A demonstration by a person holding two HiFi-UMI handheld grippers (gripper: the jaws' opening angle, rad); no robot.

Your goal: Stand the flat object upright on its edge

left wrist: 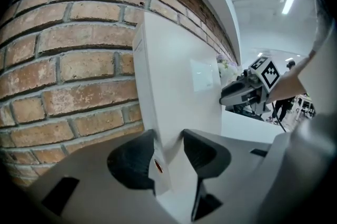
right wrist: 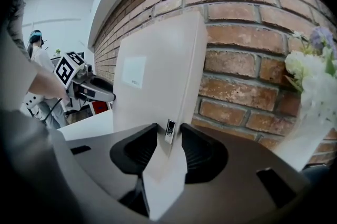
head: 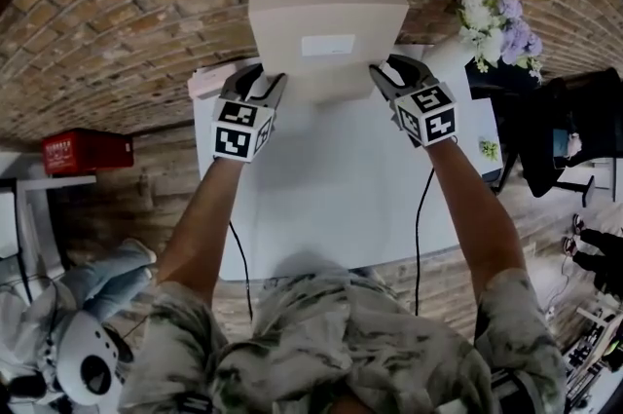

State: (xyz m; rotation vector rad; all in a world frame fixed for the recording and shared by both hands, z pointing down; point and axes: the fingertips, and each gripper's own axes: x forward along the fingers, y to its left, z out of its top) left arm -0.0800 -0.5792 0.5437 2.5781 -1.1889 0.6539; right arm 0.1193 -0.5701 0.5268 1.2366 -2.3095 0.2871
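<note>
A flat white box (head: 328, 32) with a small label stands up on the white table (head: 331, 198), close to the brick wall (head: 146, 13). My left gripper (head: 265, 81) is shut on its left edge near the bottom, and my right gripper (head: 389, 76) is shut on its right edge. In the left gripper view the box (left wrist: 179, 86) rises between the dark pads of the left gripper (left wrist: 168, 152), with the right gripper (left wrist: 247, 92) at the far side. The right gripper view has the box's edge (right wrist: 158, 75) pinched in the right gripper (right wrist: 169, 144); the left gripper (right wrist: 89, 90) shows beyond.
A bunch of pale flowers (head: 496, 22) stands at the table's far right corner, close to the right gripper. A red box (head: 86, 151) lies on a ledge at left. Dark furniture (head: 565, 130) stands right of the table, and a person (head: 97, 281) is at lower left.
</note>
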